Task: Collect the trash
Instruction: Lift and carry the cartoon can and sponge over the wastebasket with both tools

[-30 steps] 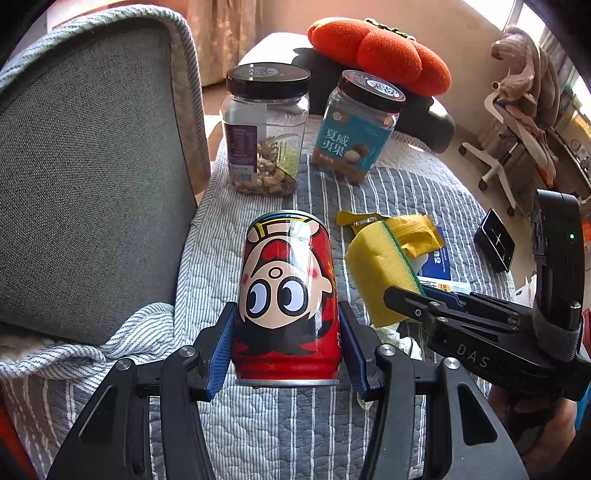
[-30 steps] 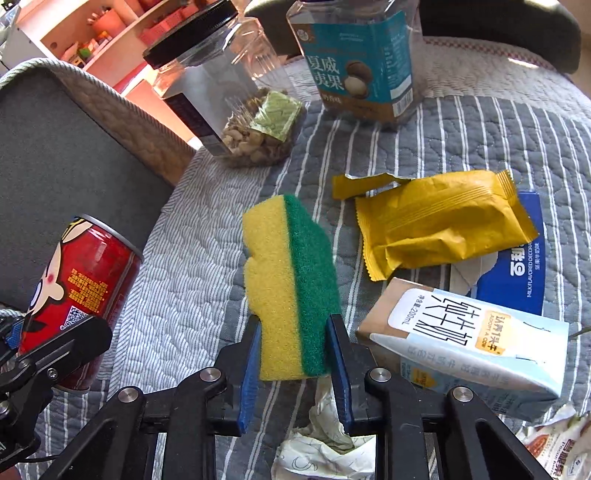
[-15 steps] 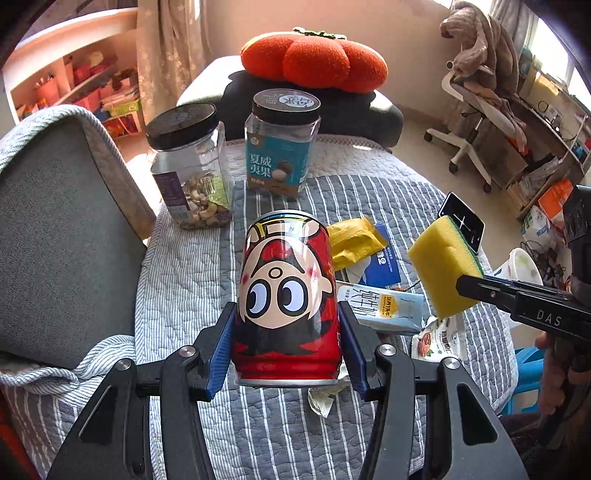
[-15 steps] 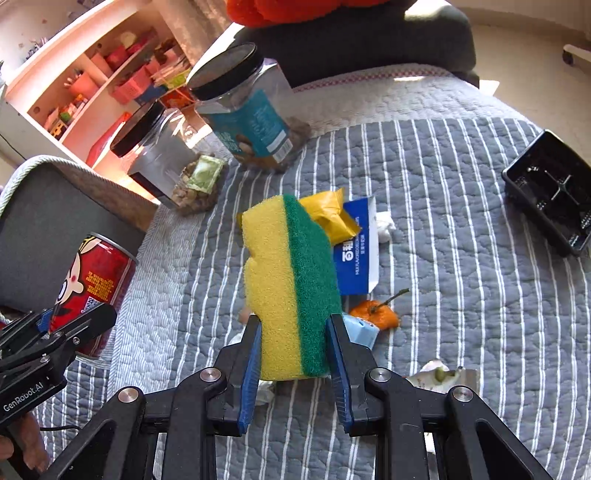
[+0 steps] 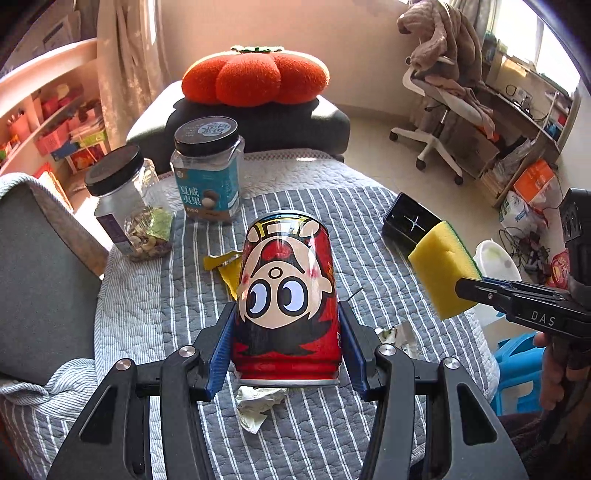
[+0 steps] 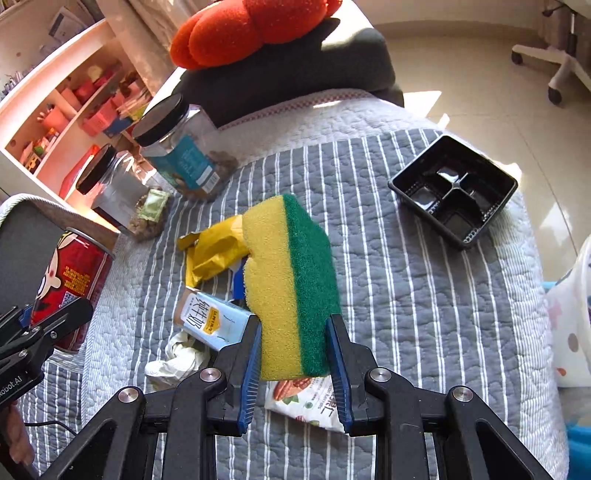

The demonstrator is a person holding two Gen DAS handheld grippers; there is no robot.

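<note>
Striped tabletop (image 6: 424, 295): left tool (image 5: 286, 343) pinching can (image 5: 286, 291); right tool (image 6: 293, 363) pinching sponge (image 6: 291, 280), white bin (image 5: 496, 260) at 3 o'clock, nearer right hand.

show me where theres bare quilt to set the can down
Free: the striped quilt between the sponge and the black tray. Crowded: left of the sponge, where the yellow wrapper, milk carton and crumpled paper lie.

Sunlight falls across a pale tiled floor (image 5: 373, 147) and a cream wall (image 5: 332, 33). A white office chair (image 5: 436, 110) draped with brown clothing stands by a cluttered desk (image 5: 524, 107) under a bright window (image 5: 546, 40). Opposite, white shelves (image 6: 62, 96) hold pink boxes beside a curtain (image 5: 125, 62), and an orange pumpkin cushion (image 5: 255, 75) sits on a dark seat (image 5: 258, 122).
</note>
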